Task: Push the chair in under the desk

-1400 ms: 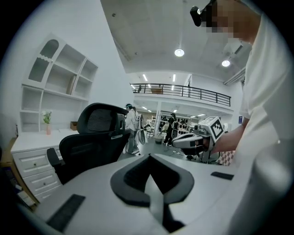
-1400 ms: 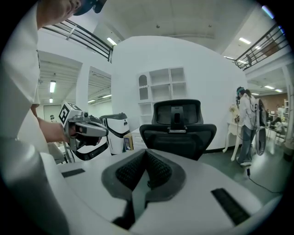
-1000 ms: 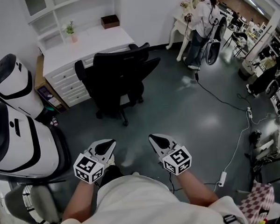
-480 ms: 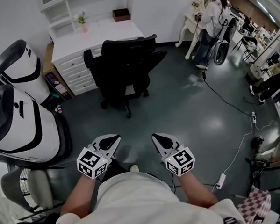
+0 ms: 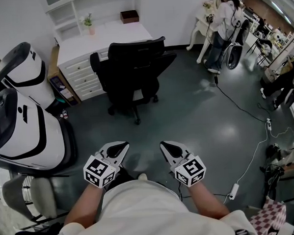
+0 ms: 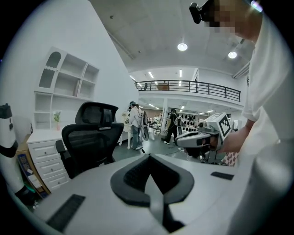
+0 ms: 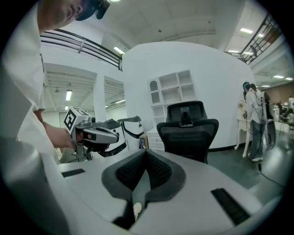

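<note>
A black office chair (image 5: 133,71) stands pulled out from the white desk (image 5: 103,37), its backrest toward me. In the left gripper view the chair (image 6: 90,137) is at the left, with the desk's drawers (image 6: 42,159) beside it. The right gripper view has the chair (image 7: 188,130) straight ahead. My left gripper (image 5: 121,148) and right gripper (image 5: 165,147) are held side by side close to my body, well short of the chair. Both are shut with nothing between their jaws.
Two large white-and-black machines (image 5: 20,121) fill the left side. A person (image 5: 224,23) stands at a white table at the back right. A cable (image 5: 240,107) crosses the dark floor to a power strip (image 5: 233,188). A plant (image 5: 88,22) and a brown box (image 5: 129,15) sit on the desk.
The head view has shifted, so the chair and desk sit slightly lower and to the right in the picture. Both grippers stay shut and keep their places in front of me.
</note>
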### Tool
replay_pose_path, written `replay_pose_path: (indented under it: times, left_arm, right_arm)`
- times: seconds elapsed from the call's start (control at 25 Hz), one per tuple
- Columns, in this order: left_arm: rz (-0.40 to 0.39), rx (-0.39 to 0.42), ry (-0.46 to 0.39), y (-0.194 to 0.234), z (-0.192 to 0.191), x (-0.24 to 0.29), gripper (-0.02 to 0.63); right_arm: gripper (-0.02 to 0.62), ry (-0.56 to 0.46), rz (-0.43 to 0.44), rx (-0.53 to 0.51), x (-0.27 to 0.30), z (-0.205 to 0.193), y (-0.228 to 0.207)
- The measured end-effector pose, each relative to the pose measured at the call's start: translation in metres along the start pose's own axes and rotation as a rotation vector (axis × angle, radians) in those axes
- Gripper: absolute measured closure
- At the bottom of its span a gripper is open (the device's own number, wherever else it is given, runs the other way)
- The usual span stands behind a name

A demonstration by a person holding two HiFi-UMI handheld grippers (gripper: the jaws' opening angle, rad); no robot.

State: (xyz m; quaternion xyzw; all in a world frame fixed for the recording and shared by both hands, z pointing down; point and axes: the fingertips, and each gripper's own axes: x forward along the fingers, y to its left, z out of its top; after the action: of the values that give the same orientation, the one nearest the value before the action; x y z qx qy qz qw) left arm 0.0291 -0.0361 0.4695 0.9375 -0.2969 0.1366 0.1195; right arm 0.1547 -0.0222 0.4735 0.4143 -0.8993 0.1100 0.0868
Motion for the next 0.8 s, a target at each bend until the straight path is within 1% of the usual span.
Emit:
replay_pose_path:
  times: [0.24,0.8]
  left_arm:
    - [-0.004,-0.013,0.006,-0.0003,-0.0011,0.0009,0.611]
    - [-0.025,0.005,0.03,-0.0006,-0.0035,0.006,0.611]
  right_arm:
    - [0.591,0.001,0.003,0.001,-0.0006,0.0011,-0.0017]
    - [0.592,0.017,0.011,-0.011,0.0035,-0.0008,-0.0029]
